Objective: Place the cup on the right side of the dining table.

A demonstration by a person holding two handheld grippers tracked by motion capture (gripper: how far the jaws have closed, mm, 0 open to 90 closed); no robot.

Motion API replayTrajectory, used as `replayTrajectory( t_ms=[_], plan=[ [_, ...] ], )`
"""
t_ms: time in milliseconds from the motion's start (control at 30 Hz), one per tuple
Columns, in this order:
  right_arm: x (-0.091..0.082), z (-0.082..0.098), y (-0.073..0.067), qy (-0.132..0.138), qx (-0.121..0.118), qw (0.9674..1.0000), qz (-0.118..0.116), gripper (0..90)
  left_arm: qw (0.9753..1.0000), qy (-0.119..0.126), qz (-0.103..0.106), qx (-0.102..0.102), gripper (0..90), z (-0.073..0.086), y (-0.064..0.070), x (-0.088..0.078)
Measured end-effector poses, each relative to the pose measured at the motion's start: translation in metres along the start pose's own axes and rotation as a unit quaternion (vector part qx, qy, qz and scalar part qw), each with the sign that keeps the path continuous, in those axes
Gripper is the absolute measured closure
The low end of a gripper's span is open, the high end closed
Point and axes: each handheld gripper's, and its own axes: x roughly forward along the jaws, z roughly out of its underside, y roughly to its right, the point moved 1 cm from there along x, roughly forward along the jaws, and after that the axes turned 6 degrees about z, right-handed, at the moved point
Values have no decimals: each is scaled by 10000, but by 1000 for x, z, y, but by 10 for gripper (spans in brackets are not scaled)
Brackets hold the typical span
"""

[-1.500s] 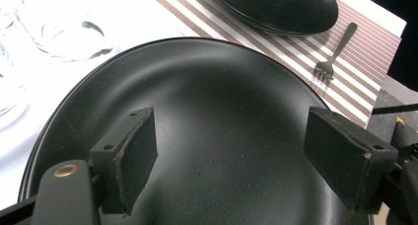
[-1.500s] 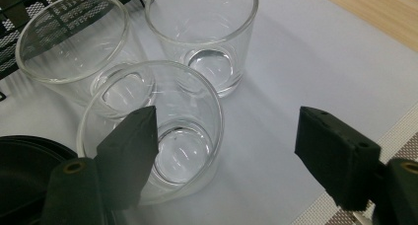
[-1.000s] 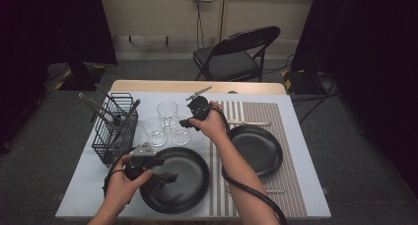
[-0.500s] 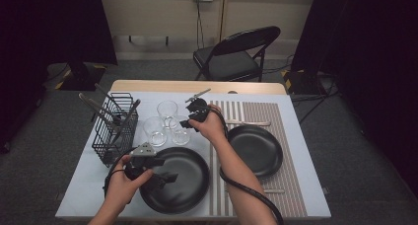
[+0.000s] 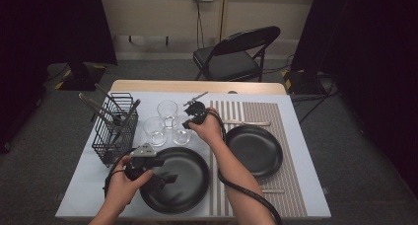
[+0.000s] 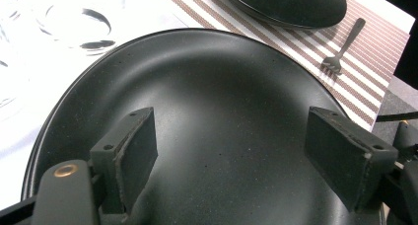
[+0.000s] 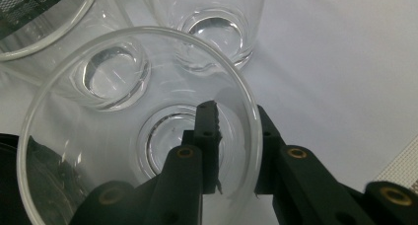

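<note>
Glass (image 7: 133,131) nearest the striped mat is the one being worked on: it stands upright on the white bench (image 5: 296,151) at the three o'clock end of a small cluster of three, just at the twelve o'clock edge of the big black plate (image 5: 185,178). The right gripper (image 5: 193,117) comes down on it from above, and its jaws have just been closing on the rim at the side away from the other glasses. In the right gripper view one jaw sits inside the glass and the other outside, pinching the thin wall between them, so I judge this to be a rim grip meant for lifting the glass straight up without knocking its neighbours. The other two glasses (image 7: 207,22) stand close behind, almost touching, which explains why the grip is taken from the free side.

The left gripper (image 5: 165,178) waits low over the black plate, its jaws wide apart and empty, with the plate's dark bowl showing between them. It looks parked there, out of the way.

At nine o'clock of the glasses stands a wire basket (image 5: 114,131) with utensils leaning in it. A second black plate (image 5: 254,150) lies on the striped mat (image 5: 291,126) at three o'clock, with a fork (image 6: 342,45) near it.
</note>
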Motion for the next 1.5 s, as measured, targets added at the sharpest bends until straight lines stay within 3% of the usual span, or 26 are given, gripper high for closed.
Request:
replayTrajectory(
  t_ms=[100,200,533,667,1133,1500],
  plan=[
    [-3,3,3,-12,32,10000,-6,807,10000,-7,-8,-1,202,0,0,0],
    [-7,4,1,-19,-96,9999,24,823,10000,7,-2,-12,202,0,-1,1],
    [-12,10,-1,114,-46,9999,113,827,10000,19,-46,-9,202,0,-2,0],
    [-16,10,3,200,135,9997,71,828,10000,32,-37,6,202,-1,-1,-1],
    [-38,13,18,309,427,9985,116,828,10000,7,-42,76,202,-3,0,0],
    [-46,15,26,366,559,9977,132,829,10000,71,-41,33,202,-4,1,-2]
  ],
)
